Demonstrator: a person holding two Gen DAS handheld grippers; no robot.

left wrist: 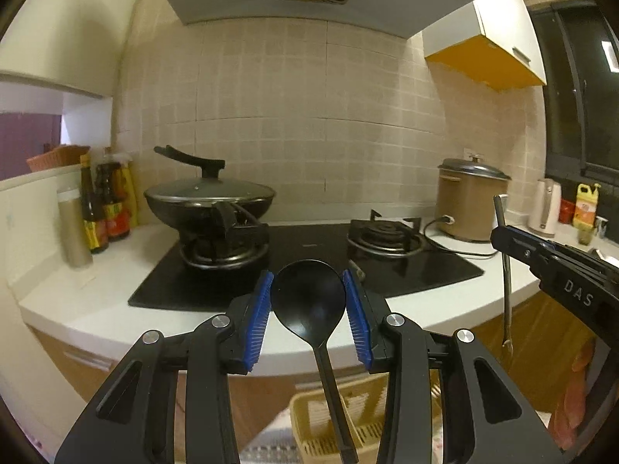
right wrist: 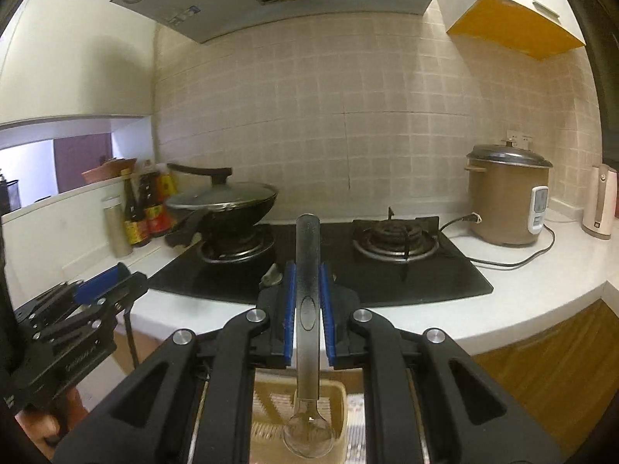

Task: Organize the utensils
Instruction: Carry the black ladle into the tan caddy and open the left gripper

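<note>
Utensils in my two tongs hang over a yellow slotted basket point(right wrist: 298, 410), below and in front of the tabletop point(left wrist: 96, 309) edge, with open air between that curved edge and both tools. Largest behind them is the black hob point(left wrist: 309, 247): a lidded wok point(left wrist: 211, 197) sits on its left burner, and the right burner point(left wrist: 383, 236) is bare. A brown rice cooker point(right wrist: 506, 197) stands on the tabletop right of the hob, sauce bottles point(left wrist: 104, 208) to the left.

My left wrist view alone shows the black plastic spoon point(left wrist: 309, 297), bowl up, its handle running down toward the basket; my right wrist view shows only a thin dark stem hanging below the left tongs point(right wrist: 116, 282). That view alone shows the metal spoon point(right wrist: 308, 309) end to end, its bowl down over the basket.

Left tongs point(left wrist: 308, 317): blue pads stand apart by the width of the spoon bowl and seem to touch its rim; I cannot tell whether they grip. Right tongs point(right wrist: 308, 305): pads nearly together, clamped on the metal spoon's handle.
</note>
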